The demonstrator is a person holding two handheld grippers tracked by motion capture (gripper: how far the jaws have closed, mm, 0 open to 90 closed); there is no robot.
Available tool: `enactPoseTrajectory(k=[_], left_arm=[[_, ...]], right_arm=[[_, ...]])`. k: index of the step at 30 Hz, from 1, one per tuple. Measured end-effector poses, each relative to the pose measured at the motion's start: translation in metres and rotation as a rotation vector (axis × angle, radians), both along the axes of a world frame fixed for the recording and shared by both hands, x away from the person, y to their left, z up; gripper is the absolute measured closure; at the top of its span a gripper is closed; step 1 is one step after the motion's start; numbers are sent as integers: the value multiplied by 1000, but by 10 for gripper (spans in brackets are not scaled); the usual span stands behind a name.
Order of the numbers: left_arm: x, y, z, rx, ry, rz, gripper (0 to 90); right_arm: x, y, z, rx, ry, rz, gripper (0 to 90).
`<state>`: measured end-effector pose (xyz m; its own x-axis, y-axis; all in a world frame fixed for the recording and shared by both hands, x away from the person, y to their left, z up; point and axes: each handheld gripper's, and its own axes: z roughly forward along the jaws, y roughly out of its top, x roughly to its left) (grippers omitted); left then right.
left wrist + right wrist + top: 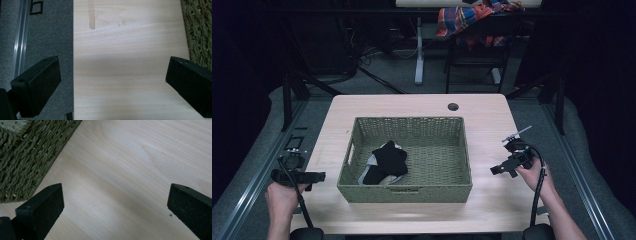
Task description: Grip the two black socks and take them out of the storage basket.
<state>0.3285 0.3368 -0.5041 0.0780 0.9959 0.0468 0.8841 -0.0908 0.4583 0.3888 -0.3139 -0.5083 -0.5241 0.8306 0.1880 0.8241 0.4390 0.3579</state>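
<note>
Your forearms come in at the bottom of the high view, so starting there: your left gripper [314,176] sits at the left edge of the table [492,130], jaws spread wide with nothing between them, just bare wood and a strip of grey carpet [50,30] under them. Your right gripper [498,170] hovers over the right side of the table, also wide open and empty, pointed roughly toward the basket [412,192].

Out from the tools, that woven basket sits mid-table between your hands, and its corner shows up close in the right gripper view [27,155]. Lying inside, toward the front left, is the bundle of socks [387,162], black on top with some grey or white peeking out underneath, not touching the walls as far as I can tell.

Handling-wise I'd guess it's light, soft and floppy. It won't break or slip much, but it'll sag and may unfold if you pinch one loose edge. I'd grab the thick bunched middle so all layers come up together, and come in from above since the basket walls block a low approach.

Surface is pale, smooth wood grain with a cable hole [453,106] at the back. Beyond it the room is dim: a chair [477,45] with a plaid cloth [467,17] draped over it and grey floor.
</note>
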Motion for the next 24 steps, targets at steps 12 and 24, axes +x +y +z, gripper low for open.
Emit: enactPoseTrajectory(k=[12,24], left_arm=[[-1,0,6,-26,-5,-12,8],[3,-7,21,-79,6,-55,8]], right_arm=[[0,2,-2,2,2,5,9],[-1,0,-1,-9,19,23,12]])
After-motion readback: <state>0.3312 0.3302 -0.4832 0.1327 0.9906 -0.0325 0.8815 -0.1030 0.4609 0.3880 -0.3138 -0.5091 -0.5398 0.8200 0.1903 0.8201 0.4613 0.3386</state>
